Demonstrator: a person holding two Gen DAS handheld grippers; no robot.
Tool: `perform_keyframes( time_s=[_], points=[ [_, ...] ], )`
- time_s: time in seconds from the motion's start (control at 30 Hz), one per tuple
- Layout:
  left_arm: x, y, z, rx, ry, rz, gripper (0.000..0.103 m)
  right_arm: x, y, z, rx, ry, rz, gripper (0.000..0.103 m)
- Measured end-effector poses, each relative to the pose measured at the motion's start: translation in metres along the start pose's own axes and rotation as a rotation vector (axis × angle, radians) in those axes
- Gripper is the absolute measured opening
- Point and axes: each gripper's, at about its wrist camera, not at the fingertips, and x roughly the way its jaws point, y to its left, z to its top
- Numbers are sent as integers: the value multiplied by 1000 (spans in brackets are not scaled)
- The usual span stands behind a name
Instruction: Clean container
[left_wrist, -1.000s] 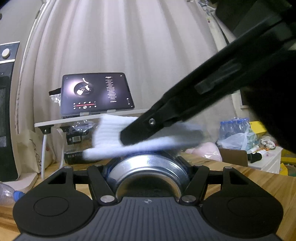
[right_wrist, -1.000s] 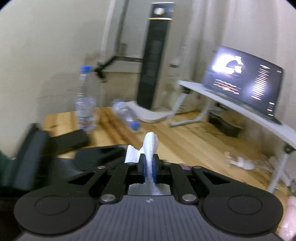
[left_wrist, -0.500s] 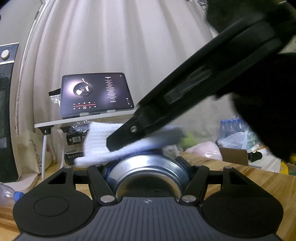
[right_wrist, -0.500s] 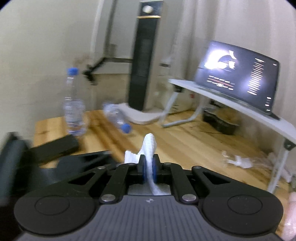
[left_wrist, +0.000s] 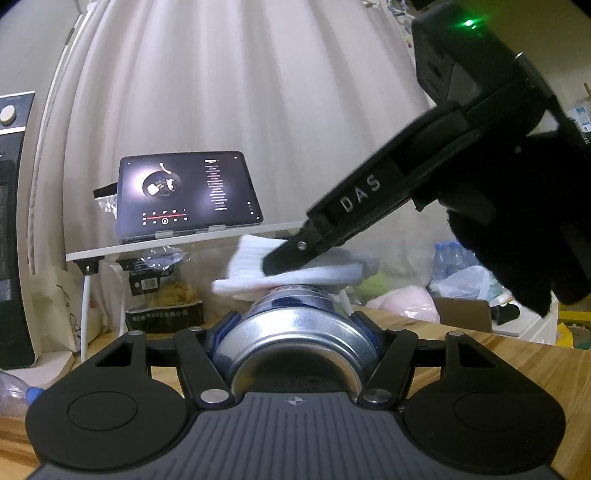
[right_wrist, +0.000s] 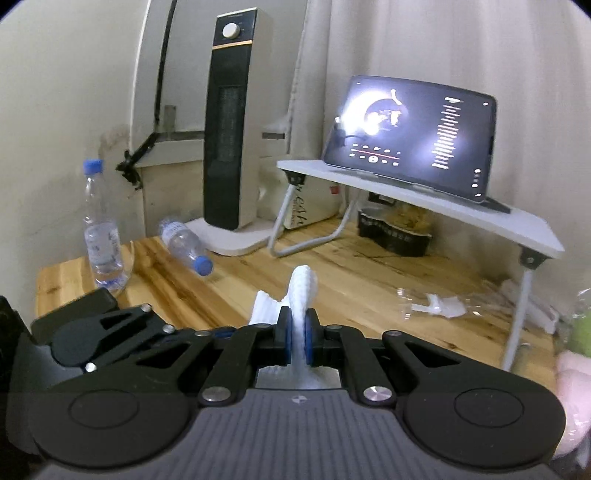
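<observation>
Left wrist view: left hand-held gripper (left_wrist: 295, 332) clamped a metal can (left_wrist: 295, 328) lying sideways above the wooden counter (left_wrist: 517, 354). Right hand-held gripper (left_wrist: 284, 258) came in from upper right, pinching a white cloth (left_wrist: 295, 273) that rested on the can's top. Right wrist view: right hand-held gripper (right_wrist: 297, 338) clenched on the cloth (right_wrist: 301, 291); two water bottles and a tablet (right_wrist: 410, 133) sat behind.

The cloth (left_wrist: 295, 275) lies on the can (left_wrist: 295, 332); behind the can stands the tablet (left_wrist: 186, 195) on a folding stand (left_wrist: 177, 247).
</observation>
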Motion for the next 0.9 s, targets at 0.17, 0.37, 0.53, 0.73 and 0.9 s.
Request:
perform_keyframes(
  time_s=[0.17, 0.37, 0.53, 0.73, 0.9],
  points=[
    [2, 5, 0, -30, 9, 1, 67, -13, 25, -6, 9, 1, 145, 10],
    [3, 10, 0, -54, 17, 5, 67, -37, 34, -12, 0, 26, 181, 10],
    [1, 7, 1, -38, 8, 11, 67, -32, 10, -19, 9, 34, 35, 10],
    [3, 11, 1, -53, 13, 16, 67, -20, -2, -28, 41, 10, -45, 10],
    [3, 12, 1, -60, 19, 15, 67, -40, 19, -35, 73, -36, 129, 10]
  ],
)
